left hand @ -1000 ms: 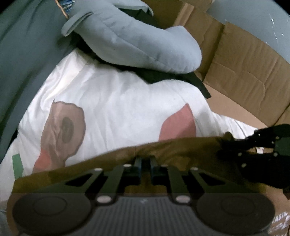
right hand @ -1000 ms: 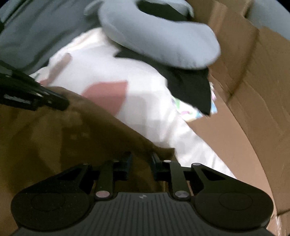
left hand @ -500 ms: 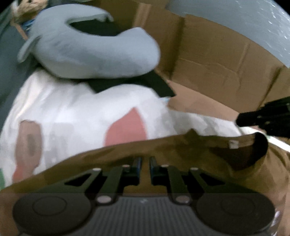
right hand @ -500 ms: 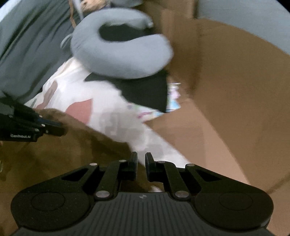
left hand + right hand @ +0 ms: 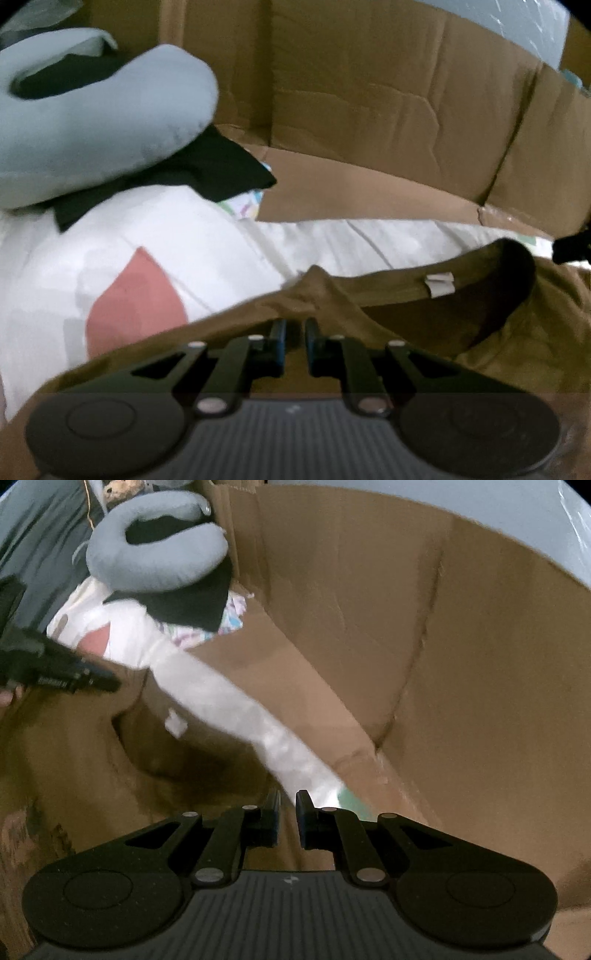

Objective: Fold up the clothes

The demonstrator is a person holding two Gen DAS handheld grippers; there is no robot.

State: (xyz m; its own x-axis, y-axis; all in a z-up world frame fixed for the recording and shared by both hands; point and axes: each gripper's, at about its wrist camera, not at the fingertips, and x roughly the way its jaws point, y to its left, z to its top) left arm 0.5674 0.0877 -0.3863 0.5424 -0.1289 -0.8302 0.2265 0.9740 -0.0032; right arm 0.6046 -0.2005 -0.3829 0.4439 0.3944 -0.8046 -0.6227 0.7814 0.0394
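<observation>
An olive-brown T-shirt (image 5: 480, 325) is held up between my two grippers, its collar with a small white tag facing the left wrist view. My left gripper (image 5: 294, 334) is shut on the shirt's top edge. My right gripper (image 5: 288, 812) is shut on the other shoulder of the shirt (image 5: 74, 757). The left gripper's tip (image 5: 92, 677) shows at the left of the right wrist view; the right gripper's tip (image 5: 570, 247) shows at the right edge of the left wrist view.
A white patterned quilt (image 5: 147, 251) lies under the shirt. A grey neck pillow (image 5: 92, 122) rests on a black garment (image 5: 207, 166) beyond it. Brown cardboard box walls (image 5: 424, 646) stand close on the right and behind.
Both grippers have swung to the right and spread apart with the shirt. The collar is now stretched open, and the cardboard box fills more of both views.
</observation>
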